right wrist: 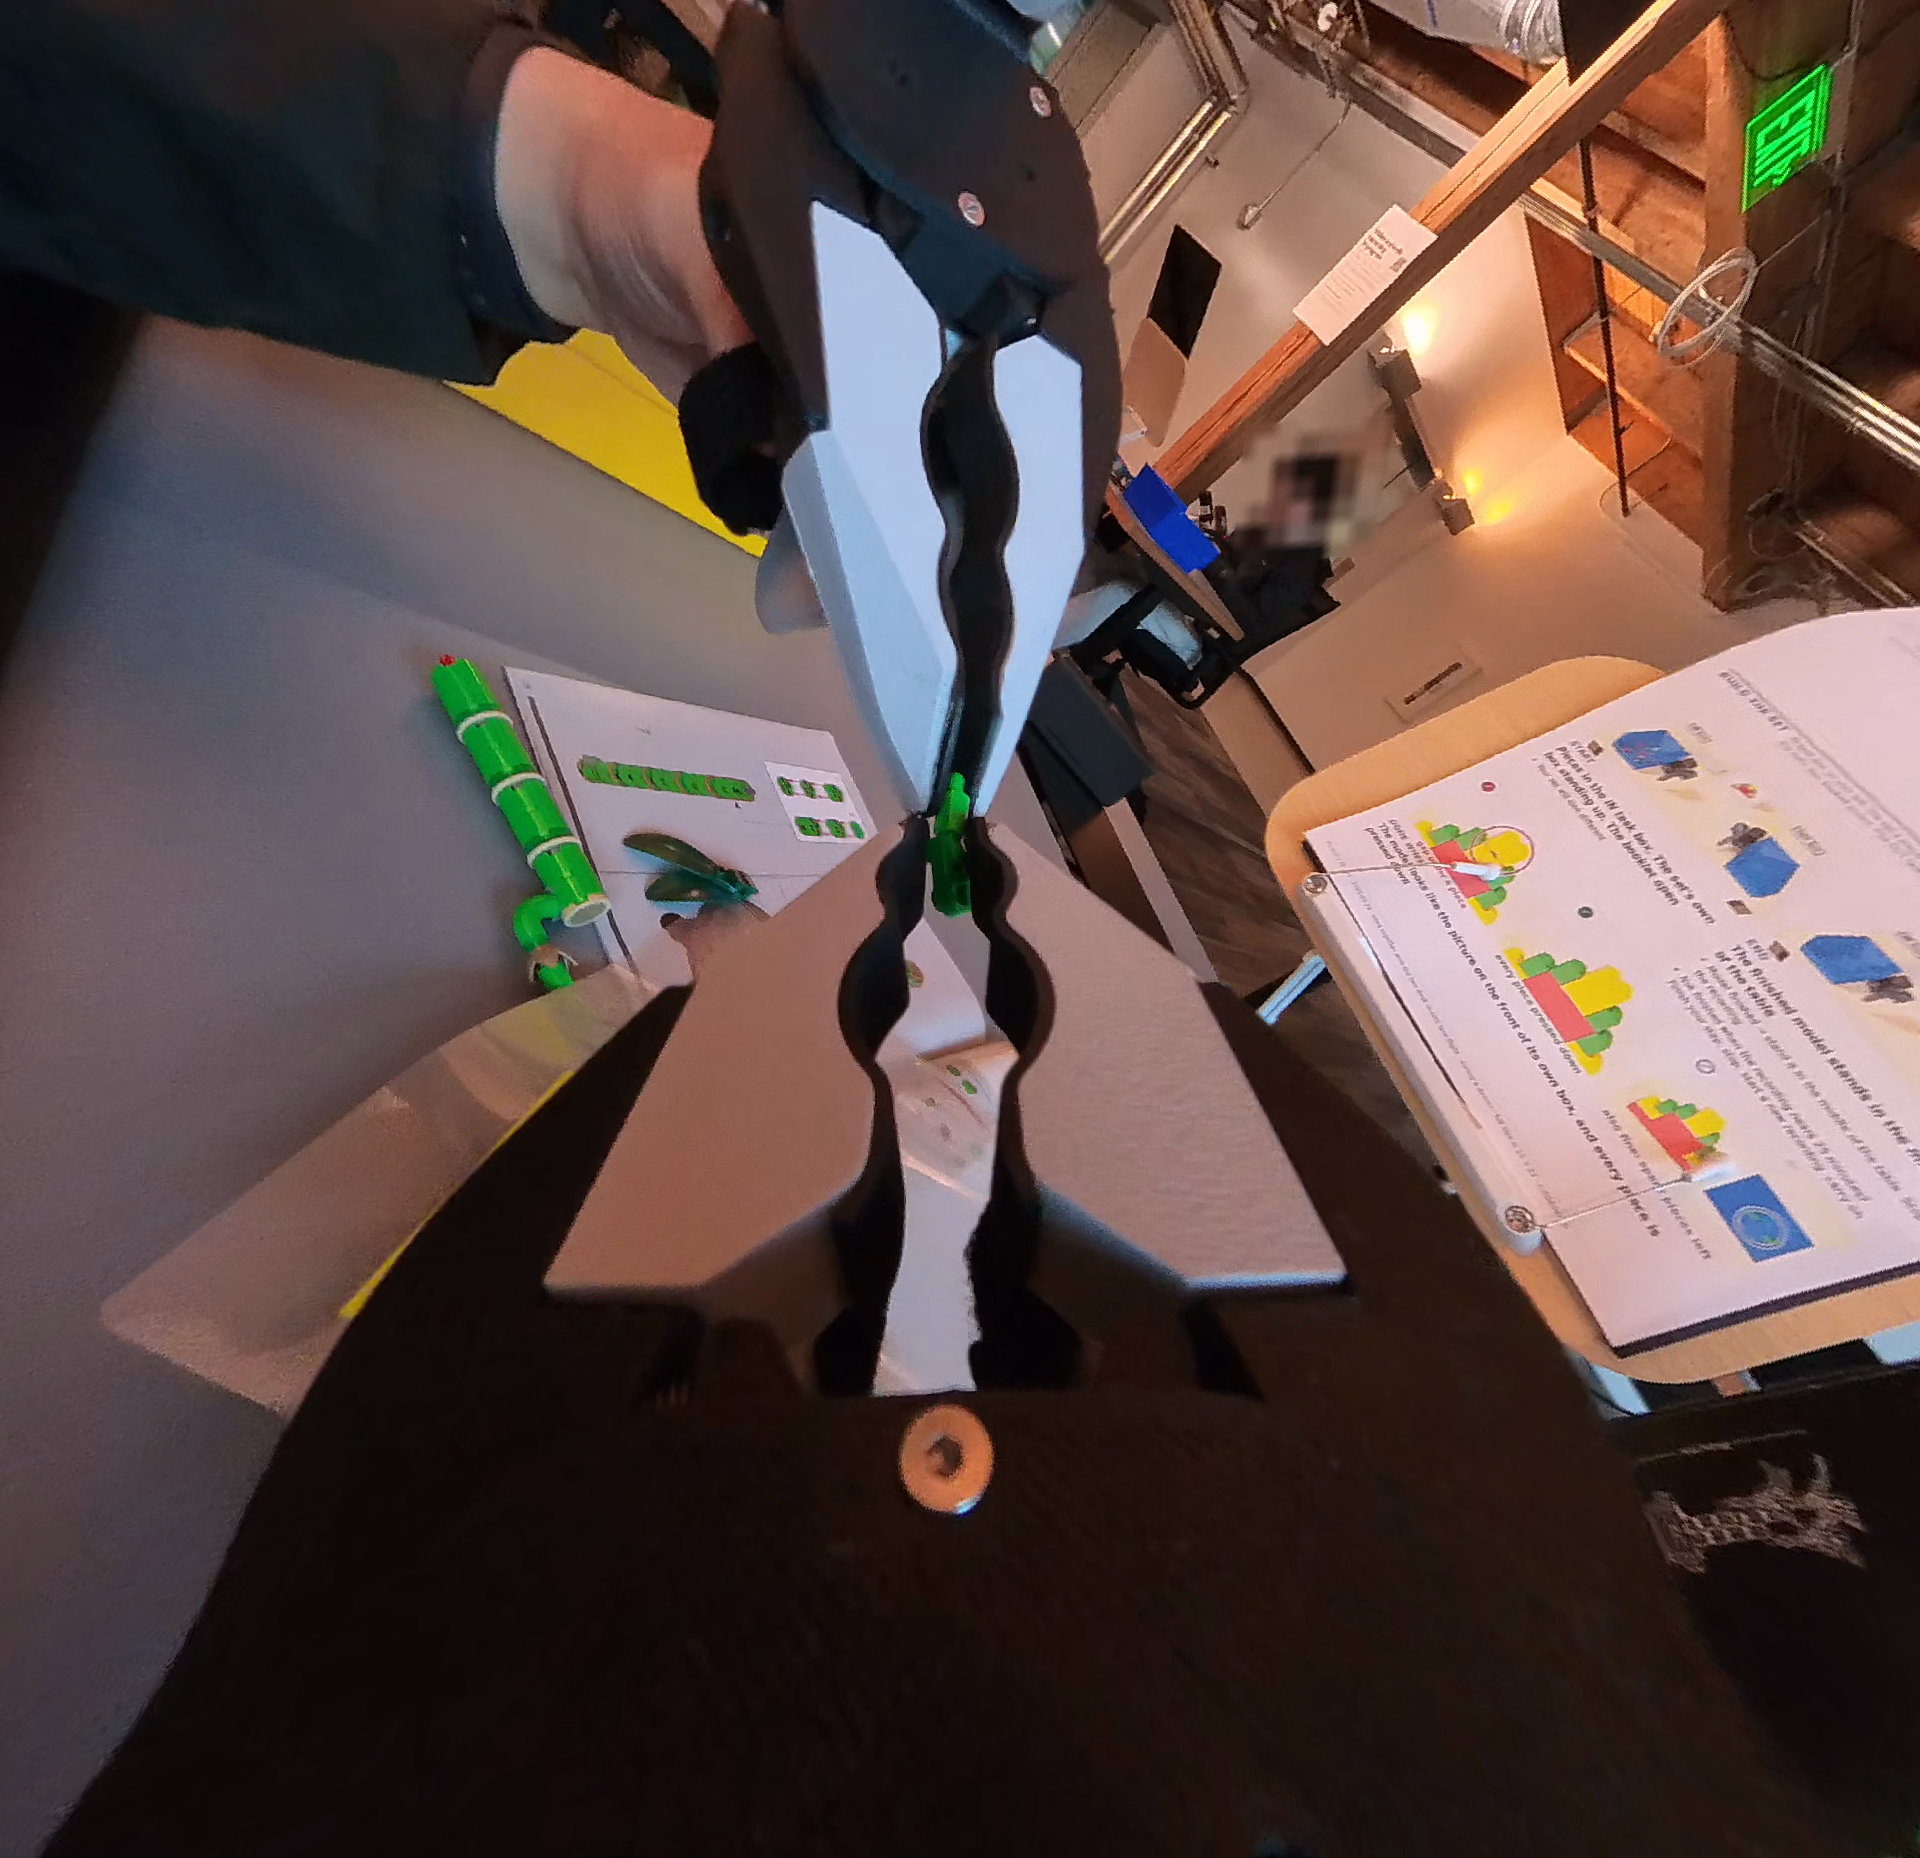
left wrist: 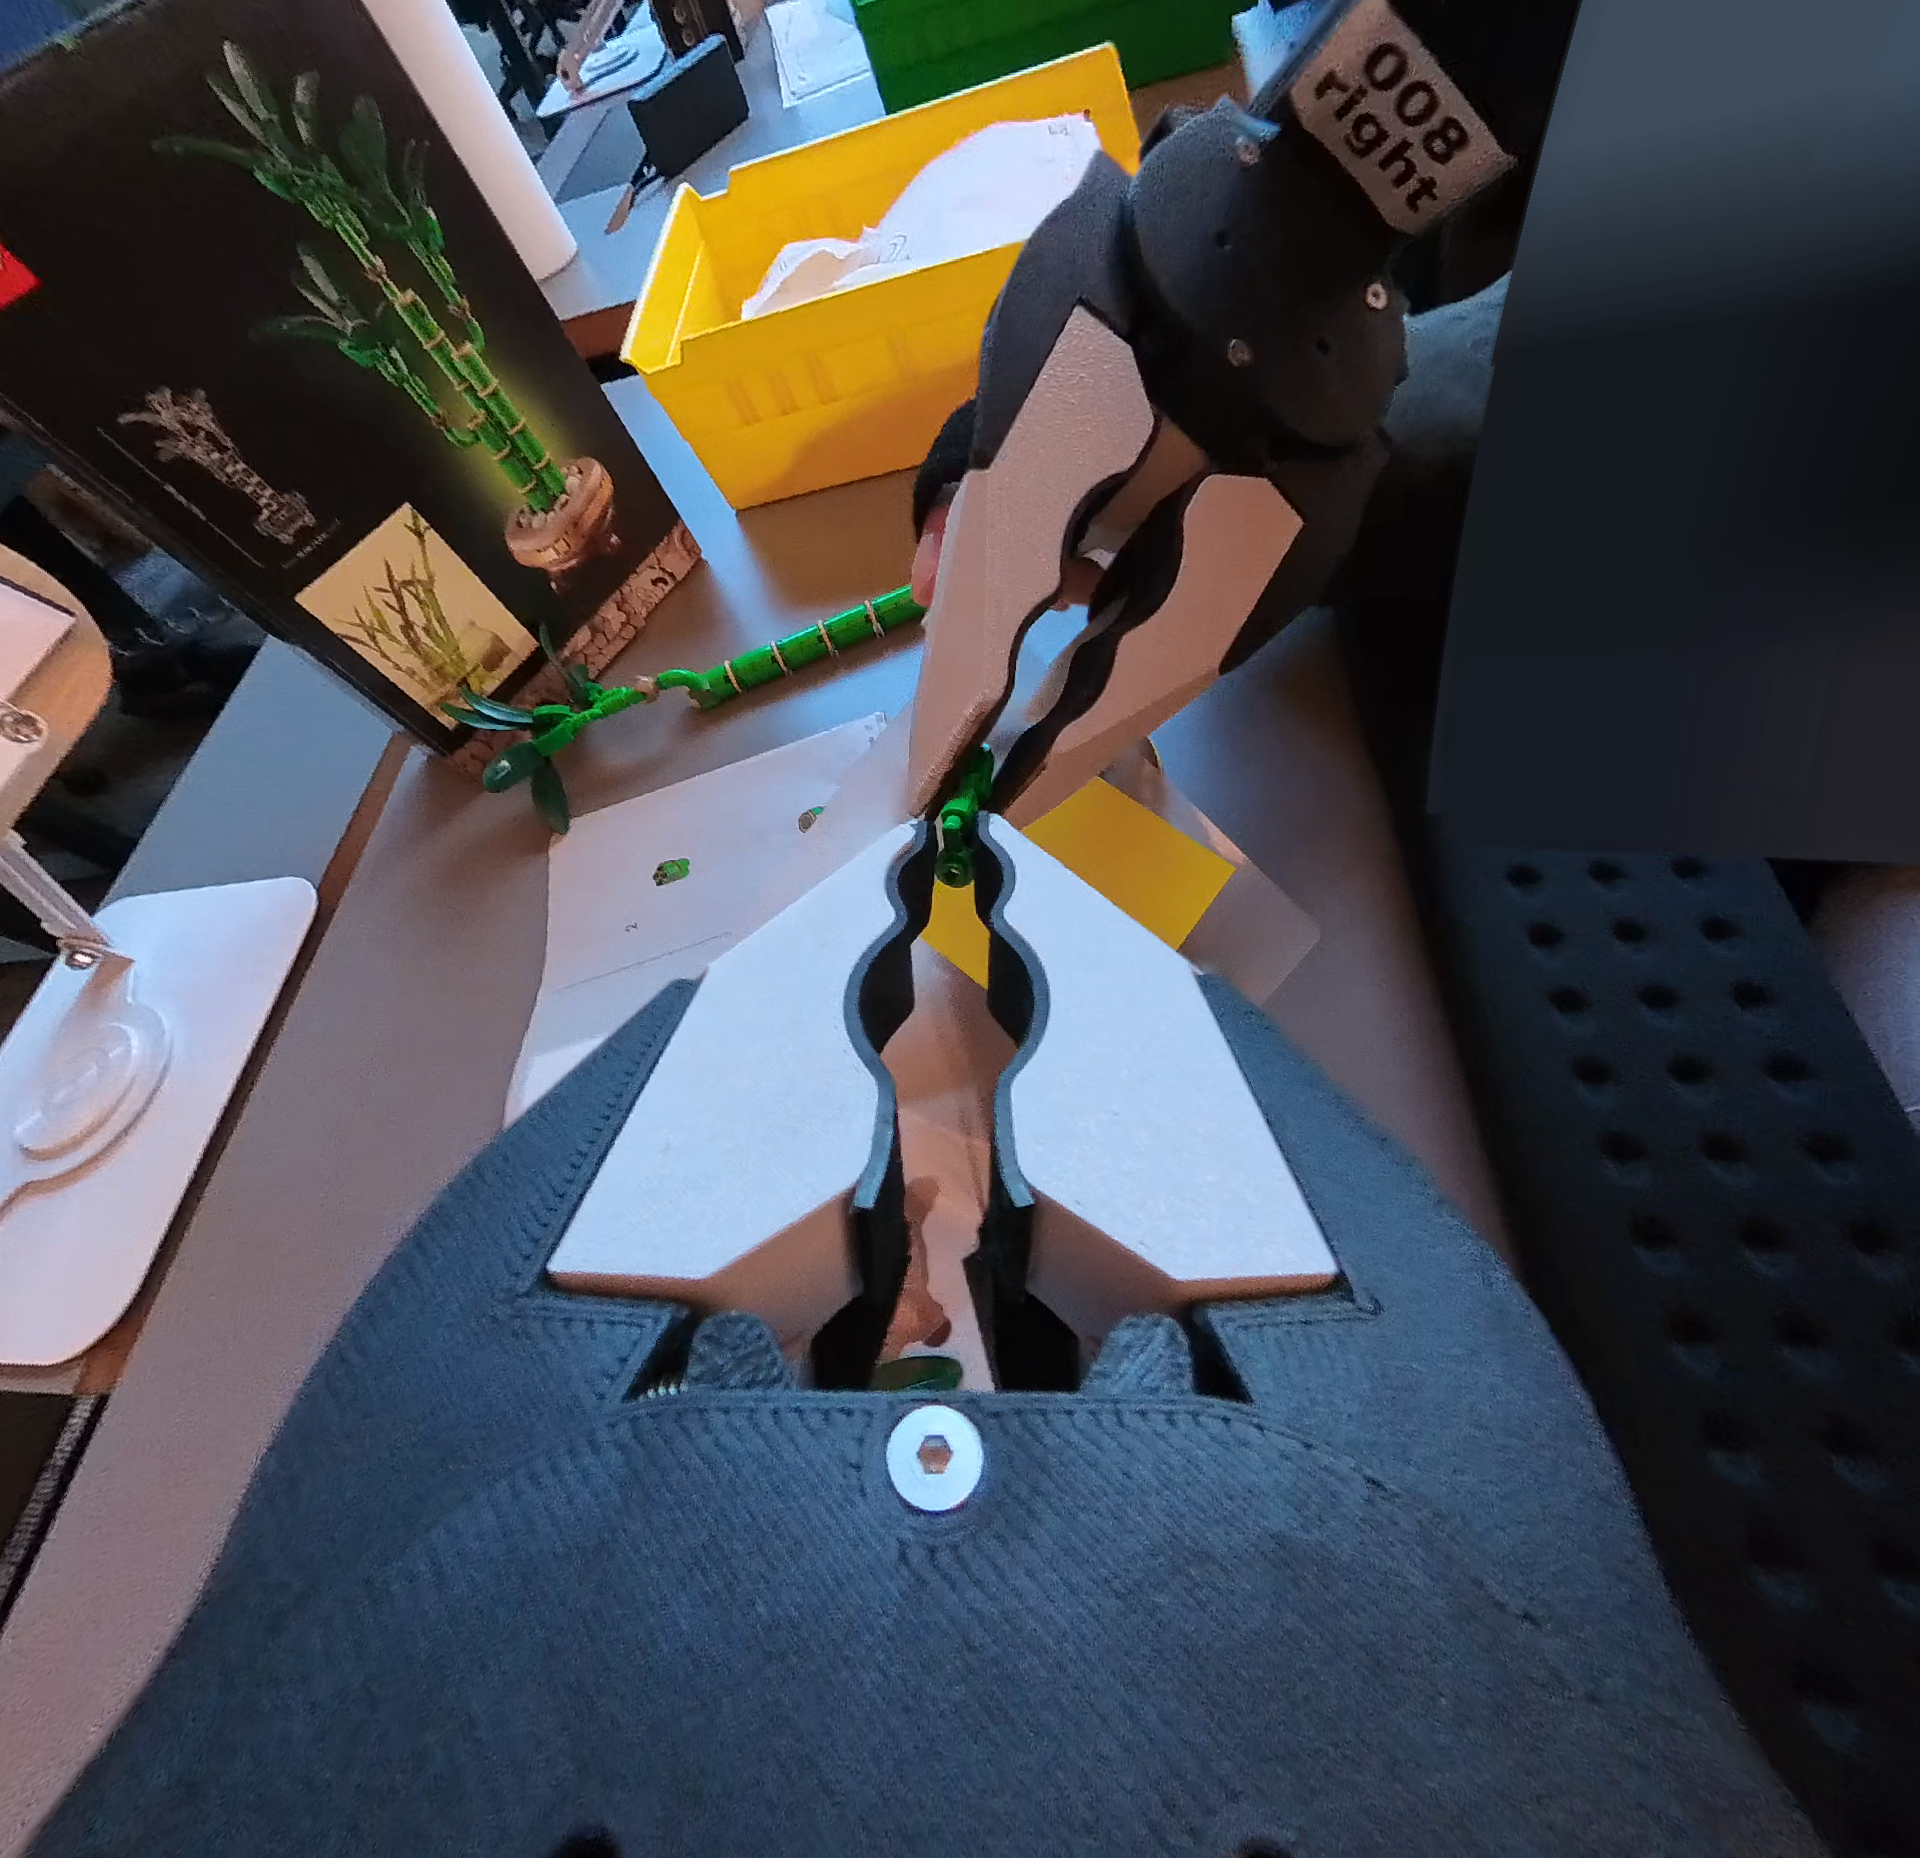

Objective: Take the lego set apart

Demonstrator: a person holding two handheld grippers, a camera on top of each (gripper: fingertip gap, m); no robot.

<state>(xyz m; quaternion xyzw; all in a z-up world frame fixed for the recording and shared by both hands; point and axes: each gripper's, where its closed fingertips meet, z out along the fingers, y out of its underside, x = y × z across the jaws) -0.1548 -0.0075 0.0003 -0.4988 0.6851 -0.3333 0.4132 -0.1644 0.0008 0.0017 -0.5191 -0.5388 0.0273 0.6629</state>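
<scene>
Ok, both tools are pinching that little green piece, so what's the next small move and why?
Probably pull the two tools straight apart. The left tool and right tool meet tip to tip, each shut on one end of the small green piece, held up off the table, so it looks ready to separate.

Left black ribbed printed-plastic gripper [left wrist: 951, 840] with white wedge fingers [left wrist: 758, 1070], wavy black pads, silver hex screw; right matching gripper [right wrist: 940, 858], labelled tag; dark sleeve [right wrist: 239, 135], black fingertip cover.

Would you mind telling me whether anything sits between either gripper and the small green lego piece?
Nothing visible does: the left gripper and right gripper both pinch the small green lego piece at their tips.
</scene>
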